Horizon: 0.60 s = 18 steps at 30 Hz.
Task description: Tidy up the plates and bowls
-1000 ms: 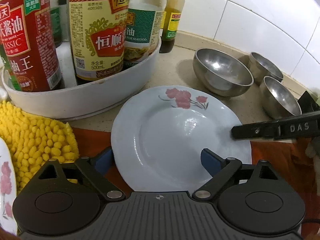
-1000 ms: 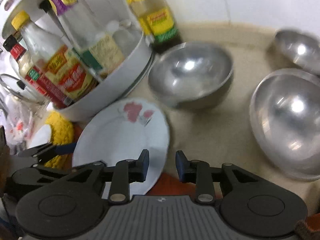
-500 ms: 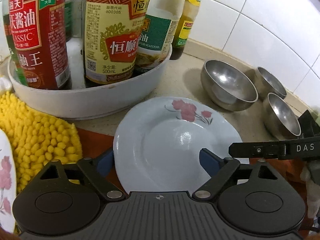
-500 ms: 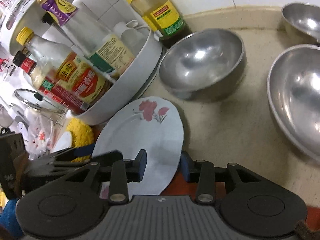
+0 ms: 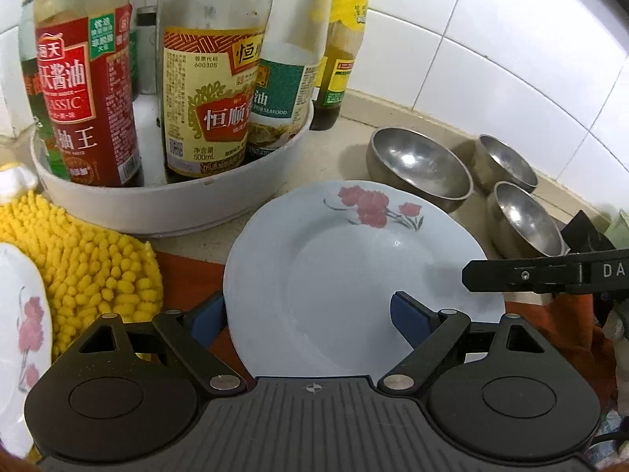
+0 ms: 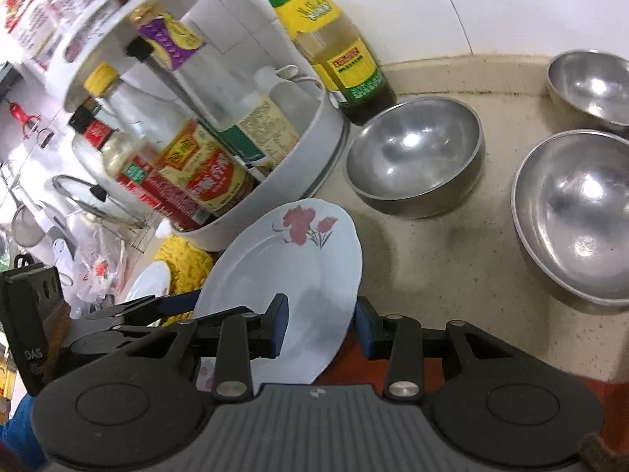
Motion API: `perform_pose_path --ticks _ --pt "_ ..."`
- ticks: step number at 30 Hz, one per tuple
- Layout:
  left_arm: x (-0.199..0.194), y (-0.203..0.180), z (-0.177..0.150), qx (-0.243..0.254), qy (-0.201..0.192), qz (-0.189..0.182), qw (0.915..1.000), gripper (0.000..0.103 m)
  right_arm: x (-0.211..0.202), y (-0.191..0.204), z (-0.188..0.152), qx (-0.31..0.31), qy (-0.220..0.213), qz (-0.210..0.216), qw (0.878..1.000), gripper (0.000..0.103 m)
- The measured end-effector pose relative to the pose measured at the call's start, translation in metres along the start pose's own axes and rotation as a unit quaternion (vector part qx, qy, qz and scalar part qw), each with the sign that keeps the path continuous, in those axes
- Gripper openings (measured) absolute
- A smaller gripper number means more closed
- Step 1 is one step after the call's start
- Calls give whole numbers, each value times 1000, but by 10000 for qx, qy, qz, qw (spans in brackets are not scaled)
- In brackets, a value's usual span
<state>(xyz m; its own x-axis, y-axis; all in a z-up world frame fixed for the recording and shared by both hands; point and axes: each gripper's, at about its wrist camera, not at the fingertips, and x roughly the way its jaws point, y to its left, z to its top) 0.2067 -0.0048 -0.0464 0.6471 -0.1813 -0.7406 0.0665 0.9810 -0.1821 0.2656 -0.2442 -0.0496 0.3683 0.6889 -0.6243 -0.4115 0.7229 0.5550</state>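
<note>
Right claw (image 6: 320,324) straddles the rim of the pale blue round plate with red flowers (image 6: 298,271); whether its pads press, I cannot tell. Left claw (image 5: 306,316) gapes wide around the plate's near edge. Plate sits tilted at the bench front, three steel bowls (image 5: 418,167) behind.

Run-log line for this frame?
step: plate pickup | left gripper: jaws wide, astride plate edge | right gripper: rim between jaws, grip unclear | steel bowls: three, on counter
</note>
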Motion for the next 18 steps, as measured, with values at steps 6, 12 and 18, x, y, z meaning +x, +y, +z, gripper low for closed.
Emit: perform_pose_path --ticks 6,12,18 --pt "-20 -12 -16 141 -23 -129 9998 91 -21 10 -21 -22 2 -101 9999 34" --pt "-35 -26 -38 308 37 -318 9990 91 -46 16 -53 99 -11 -295 9995 34" --pt "-44 -33 -63 540 262 -511 9969 91 -59 22 -92 329 113 -547 9979 34"
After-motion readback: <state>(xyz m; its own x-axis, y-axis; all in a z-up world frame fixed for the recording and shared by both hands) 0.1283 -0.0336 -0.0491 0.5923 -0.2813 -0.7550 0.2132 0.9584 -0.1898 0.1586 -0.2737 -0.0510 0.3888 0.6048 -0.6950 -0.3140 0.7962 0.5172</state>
